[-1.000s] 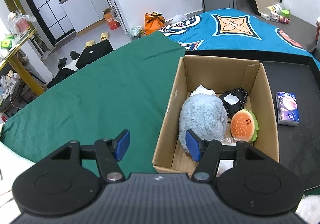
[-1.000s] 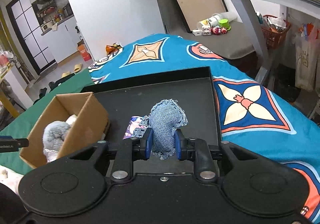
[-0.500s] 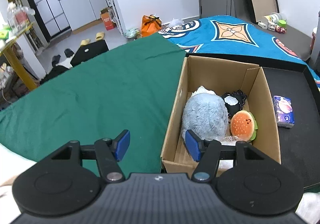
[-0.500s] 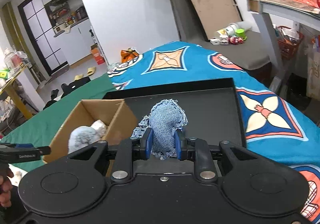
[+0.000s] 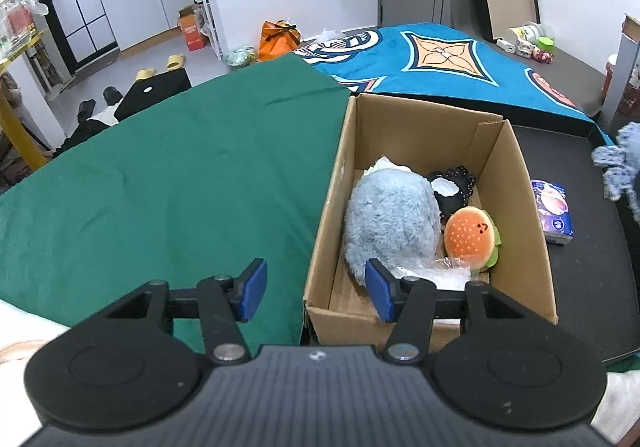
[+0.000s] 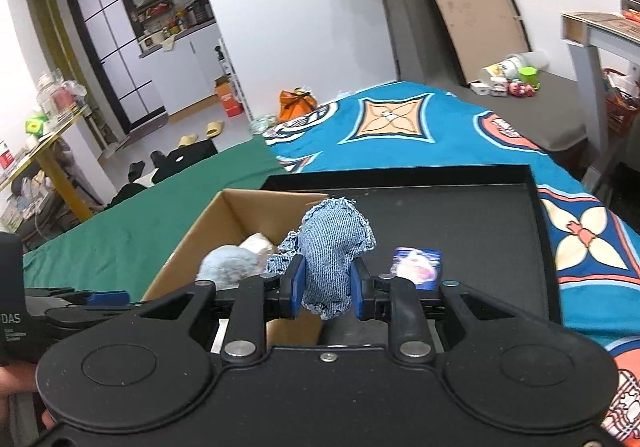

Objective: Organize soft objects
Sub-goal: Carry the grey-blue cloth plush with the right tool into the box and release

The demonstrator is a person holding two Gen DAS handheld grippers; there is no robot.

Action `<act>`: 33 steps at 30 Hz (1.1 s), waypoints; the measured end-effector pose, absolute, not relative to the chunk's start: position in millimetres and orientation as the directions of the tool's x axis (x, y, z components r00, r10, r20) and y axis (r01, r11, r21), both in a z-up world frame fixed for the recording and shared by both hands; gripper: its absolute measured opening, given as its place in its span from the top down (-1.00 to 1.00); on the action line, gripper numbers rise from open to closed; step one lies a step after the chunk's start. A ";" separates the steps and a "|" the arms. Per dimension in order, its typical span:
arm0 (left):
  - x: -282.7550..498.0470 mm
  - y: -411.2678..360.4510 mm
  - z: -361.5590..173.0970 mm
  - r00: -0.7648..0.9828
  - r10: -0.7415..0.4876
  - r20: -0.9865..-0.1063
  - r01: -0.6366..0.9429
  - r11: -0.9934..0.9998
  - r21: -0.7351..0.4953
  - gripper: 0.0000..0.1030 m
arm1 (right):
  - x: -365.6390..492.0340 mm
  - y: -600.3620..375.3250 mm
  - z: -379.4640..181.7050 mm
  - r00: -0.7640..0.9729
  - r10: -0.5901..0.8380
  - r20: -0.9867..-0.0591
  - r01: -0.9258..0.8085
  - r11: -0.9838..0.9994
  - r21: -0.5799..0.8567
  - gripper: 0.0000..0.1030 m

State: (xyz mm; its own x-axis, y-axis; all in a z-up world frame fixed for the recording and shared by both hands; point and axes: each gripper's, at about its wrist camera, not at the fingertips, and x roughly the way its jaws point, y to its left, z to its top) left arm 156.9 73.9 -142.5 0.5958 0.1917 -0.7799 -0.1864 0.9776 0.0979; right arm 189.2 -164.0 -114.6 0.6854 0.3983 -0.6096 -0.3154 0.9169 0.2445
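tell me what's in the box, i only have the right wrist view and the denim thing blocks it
Observer: Beside the grey-blue furry plush lies an orange burger plush, hidden from your view.
Operator: anything else in there
Observer: A black beaded item sits behind the burger, and crinkled clear plastic lies at the near end of the cardboard box.
Operator: where's the left gripper
Observer: The left gripper is open and empty, its right finger over the box's near end, its left finger over the green cloth.
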 end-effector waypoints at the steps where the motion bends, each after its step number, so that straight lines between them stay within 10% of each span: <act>1: 156.1 74.4 -142.7 0.597 0.187 -0.780 -0.184 0.978 0.094 0.02 | 188.8 -159.3 -114.1 0.682 0.401 -0.611 -0.322 0.915 0.241 0.54; 33: 156.9 101.2 -154.8 0.587 0.087 -0.805 -0.212 0.976 -0.048 0.78 | 181.1 -88.8 -136.9 0.585 0.397 -0.707 -0.378 0.905 0.195 0.25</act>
